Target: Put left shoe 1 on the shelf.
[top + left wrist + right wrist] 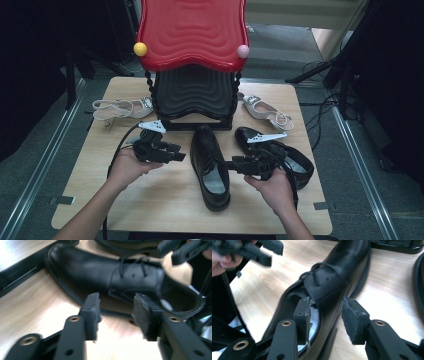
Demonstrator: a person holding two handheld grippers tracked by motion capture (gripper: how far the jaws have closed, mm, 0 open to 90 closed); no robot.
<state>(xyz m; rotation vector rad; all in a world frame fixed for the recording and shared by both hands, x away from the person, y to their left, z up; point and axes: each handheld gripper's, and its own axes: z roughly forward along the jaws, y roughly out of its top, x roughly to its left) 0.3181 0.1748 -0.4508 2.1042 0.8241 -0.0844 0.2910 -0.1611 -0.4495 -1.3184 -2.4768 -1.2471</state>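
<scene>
Black leather shoe (pixel 210 165), glossy, laced, right claw (pixel 325 320) straddling its collar

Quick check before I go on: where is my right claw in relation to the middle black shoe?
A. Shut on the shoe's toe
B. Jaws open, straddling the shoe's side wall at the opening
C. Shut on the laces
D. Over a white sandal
B. In the right gripper view, the right claw is open, with one jaw inside the opening of the black shoe and the other outside its wall.
</scene>
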